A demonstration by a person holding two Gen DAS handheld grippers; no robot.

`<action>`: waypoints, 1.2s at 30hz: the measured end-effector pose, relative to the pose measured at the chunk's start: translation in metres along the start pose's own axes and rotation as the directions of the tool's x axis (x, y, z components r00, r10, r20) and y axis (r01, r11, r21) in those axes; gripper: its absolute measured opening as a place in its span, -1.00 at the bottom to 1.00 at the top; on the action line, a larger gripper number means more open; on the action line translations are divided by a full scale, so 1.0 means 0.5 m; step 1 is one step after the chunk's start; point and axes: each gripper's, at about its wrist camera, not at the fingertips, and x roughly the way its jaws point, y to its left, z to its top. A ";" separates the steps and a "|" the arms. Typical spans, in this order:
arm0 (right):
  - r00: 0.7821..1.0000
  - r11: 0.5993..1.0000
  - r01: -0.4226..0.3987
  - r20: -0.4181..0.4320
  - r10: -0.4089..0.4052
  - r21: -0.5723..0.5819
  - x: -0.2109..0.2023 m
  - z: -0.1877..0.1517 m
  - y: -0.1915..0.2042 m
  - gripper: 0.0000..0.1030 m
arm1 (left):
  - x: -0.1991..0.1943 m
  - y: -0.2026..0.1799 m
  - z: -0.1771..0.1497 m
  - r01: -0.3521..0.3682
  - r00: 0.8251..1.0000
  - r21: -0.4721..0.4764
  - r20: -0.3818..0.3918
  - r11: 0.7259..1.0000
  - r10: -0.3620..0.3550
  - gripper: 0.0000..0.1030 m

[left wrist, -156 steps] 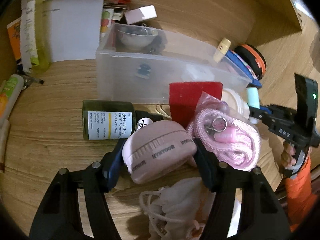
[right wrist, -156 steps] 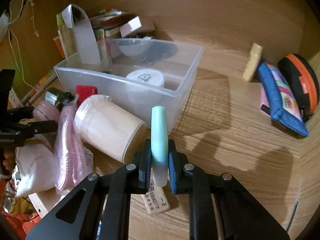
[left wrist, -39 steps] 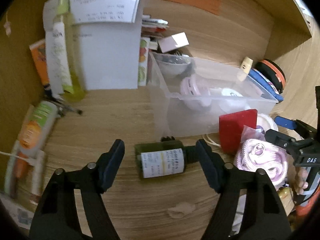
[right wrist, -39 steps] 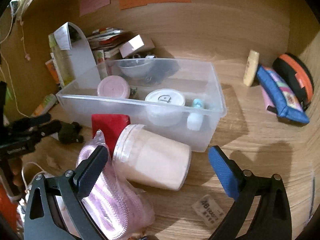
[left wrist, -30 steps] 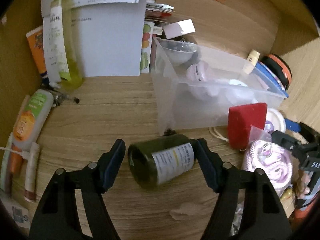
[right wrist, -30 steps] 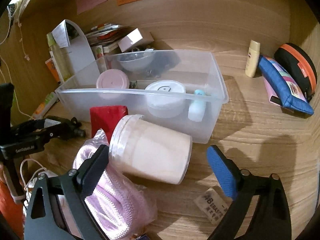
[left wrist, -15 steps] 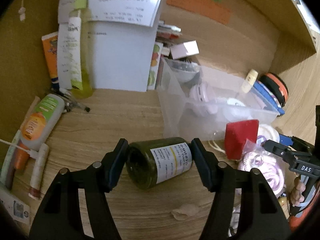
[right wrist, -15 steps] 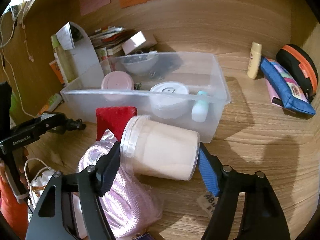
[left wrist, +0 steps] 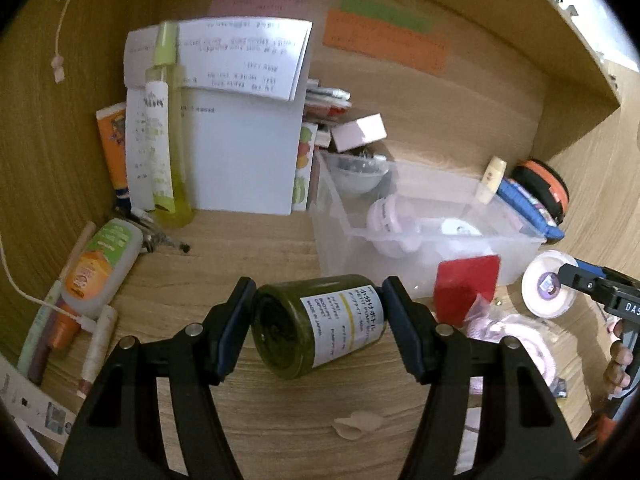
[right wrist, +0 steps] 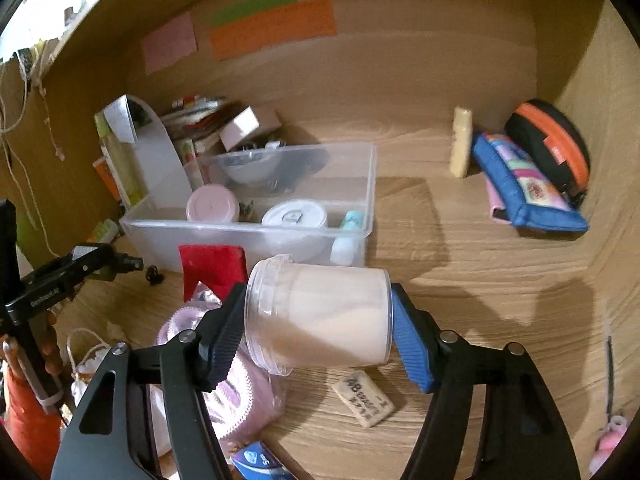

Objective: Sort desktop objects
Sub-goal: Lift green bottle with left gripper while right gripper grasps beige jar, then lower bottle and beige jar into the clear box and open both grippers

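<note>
Inside, the clear bin (right wrist: 370, 184) holds pink and white jars; left gripper (left wrist: 320, 312) clamps the green bottle (left wrist: 320, 330); right gripper (right wrist: 316, 320) clamps the cream jar (right wrist: 320, 316).

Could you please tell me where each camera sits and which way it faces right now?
Left wrist: on the left hand-held gripper, facing down over the desk at its clamped green bottle; the other hand's fingers show.
Right wrist: on the right hand-held gripper, facing its gripped cream jar.
Shared: clear bin, red block.
</note>
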 end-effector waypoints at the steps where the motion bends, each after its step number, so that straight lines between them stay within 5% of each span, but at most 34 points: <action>1: 1.000 1.000 0.000 0.010 0.000 -0.005 -0.008 0.002 0.000 0.26 | -0.008 -0.003 0.004 0.001 1.000 0.004 0.010 1.000 -0.001 0.25; 11: 0.989 0.998 -0.003 0.147 0.012 -0.064 -0.087 0.032 0.021 0.26 | -0.060 -0.051 0.065 0.033 0.995 0.048 0.091 0.998 -0.038 0.25; 17: 0.987 0.997 -0.026 0.154 0.037 -0.078 -0.089 0.077 0.027 0.26 | -0.045 -0.070 0.112 0.054 0.992 0.070 0.112 0.996 -0.062 0.25; 25: 0.988 0.996 -0.026 0.152 0.040 -0.090 -0.037 0.140 0.034 0.26 | 0.026 -0.069 0.154 0.088 0.993 0.049 0.073 0.995 -0.091 0.25; 36: 0.997 0.997 -0.034 0.063 0.039 -0.072 0.088 0.148 0.047 0.26 | 0.123 -0.071 0.132 0.116 0.993 0.053 -0.028 0.992 -0.115 0.24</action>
